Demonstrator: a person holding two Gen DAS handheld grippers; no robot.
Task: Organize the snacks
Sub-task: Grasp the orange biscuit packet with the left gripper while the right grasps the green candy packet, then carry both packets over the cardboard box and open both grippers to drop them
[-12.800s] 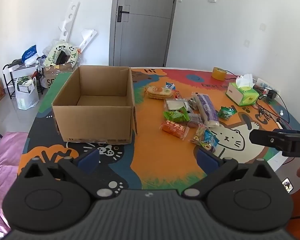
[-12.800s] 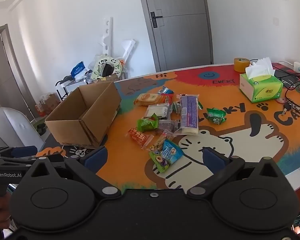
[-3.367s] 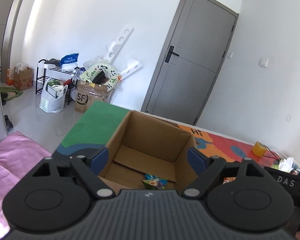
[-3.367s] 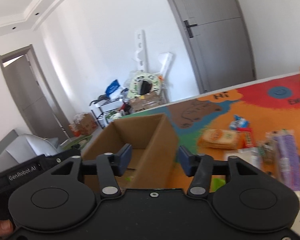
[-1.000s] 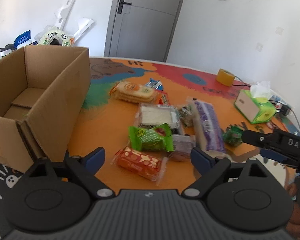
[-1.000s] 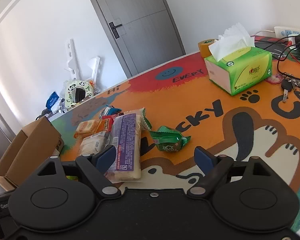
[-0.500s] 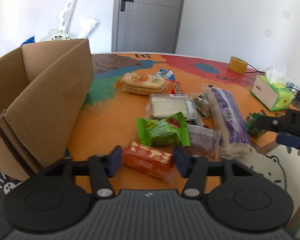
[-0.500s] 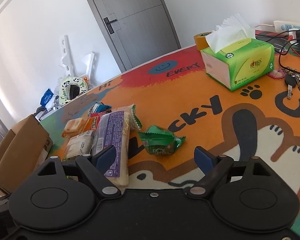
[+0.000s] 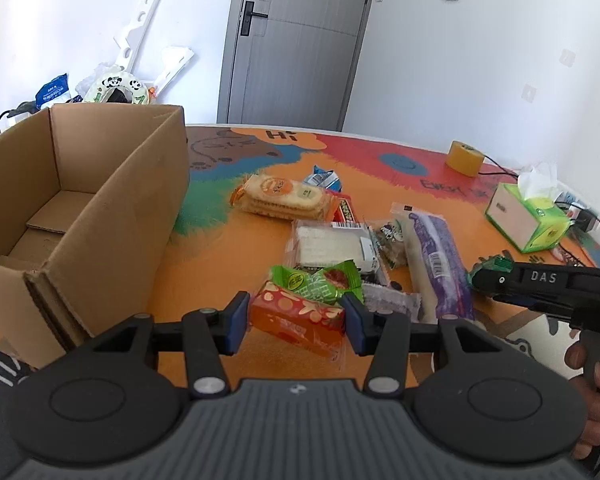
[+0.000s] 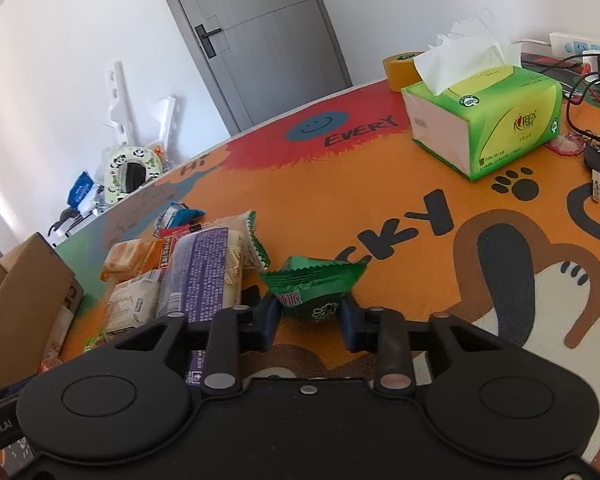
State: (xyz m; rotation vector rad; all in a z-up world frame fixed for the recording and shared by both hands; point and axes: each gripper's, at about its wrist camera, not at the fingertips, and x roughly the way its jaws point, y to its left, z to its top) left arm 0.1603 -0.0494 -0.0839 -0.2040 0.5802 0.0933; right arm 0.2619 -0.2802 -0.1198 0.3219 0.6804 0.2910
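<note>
The left gripper (image 9: 296, 322) has its fingers closed on the orange snack packet (image 9: 298, 320), near the cardboard box (image 9: 100, 216) at the tabletop's left edge. The right gripper (image 10: 310, 322) has its fingers pinching the dark green snack packet (image 10: 314, 286) mid-tabletop (image 10: 380, 184), beside the purple packet (image 10: 204, 272).

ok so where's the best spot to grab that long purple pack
Take the long purple pack across its narrow middle, tool coming from above. It lies flat and lengthwise with other snacks against its left side, so a top-down pinch over the width looks easiest.
</note>
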